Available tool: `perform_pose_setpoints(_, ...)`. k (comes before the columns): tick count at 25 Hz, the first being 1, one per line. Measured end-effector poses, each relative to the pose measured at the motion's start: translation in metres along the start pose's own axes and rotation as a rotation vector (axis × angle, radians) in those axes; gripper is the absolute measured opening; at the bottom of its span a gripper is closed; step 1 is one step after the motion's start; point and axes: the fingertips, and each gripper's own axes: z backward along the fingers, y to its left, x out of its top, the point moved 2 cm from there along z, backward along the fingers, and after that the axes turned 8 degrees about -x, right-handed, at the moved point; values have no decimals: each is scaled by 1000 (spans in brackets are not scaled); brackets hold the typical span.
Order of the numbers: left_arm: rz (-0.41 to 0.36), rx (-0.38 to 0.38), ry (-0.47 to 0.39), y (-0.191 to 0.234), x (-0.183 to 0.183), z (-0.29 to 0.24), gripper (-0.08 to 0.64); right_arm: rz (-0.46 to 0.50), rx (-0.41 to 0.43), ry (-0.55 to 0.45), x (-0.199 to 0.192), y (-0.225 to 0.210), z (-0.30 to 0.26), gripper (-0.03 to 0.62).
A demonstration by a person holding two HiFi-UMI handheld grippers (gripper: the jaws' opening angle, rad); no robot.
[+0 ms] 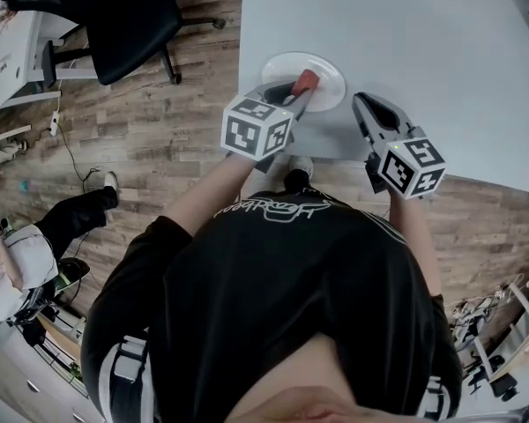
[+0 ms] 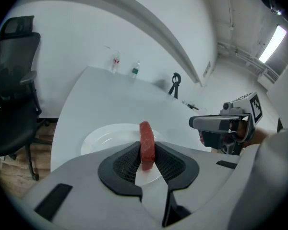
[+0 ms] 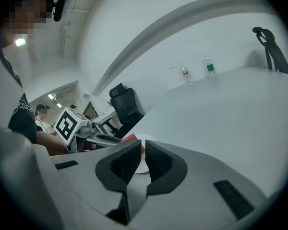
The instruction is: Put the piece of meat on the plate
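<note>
- Over the near edge of the table (image 1: 406, 33), head view: left gripper (image 1: 296, 92) has the piece of meat (image 1: 306, 81) above the white plate (image 1: 333, 85). Right gripper (image 1: 361, 106) is parked just beside the plate.
- Left gripper view: jaws clamped on the meat, slab upright on edge, plate right underneath. Can't tell if the meat touches the plate.
- Right gripper view: jaws nearly together, only a slit between them, nothing in them.
- Status: pickup and carry look done. Left to do: set the meat down, release, back off.
</note>
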Motion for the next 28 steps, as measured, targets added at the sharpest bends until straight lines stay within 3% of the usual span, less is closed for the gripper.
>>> perform_pose_setpoints(11,-33,49,4,6,-2,3,106,-1,1,8,-2,-1,0,26)
perform_pose_setpoints(20,-94,111,36,12,-7,5,172,-8,12,18,-8,1,-2,26)
perform_pose_setpoints(28,-59,136,34,20,-7,8,192,-3,16,18,-7,2,-1,26)
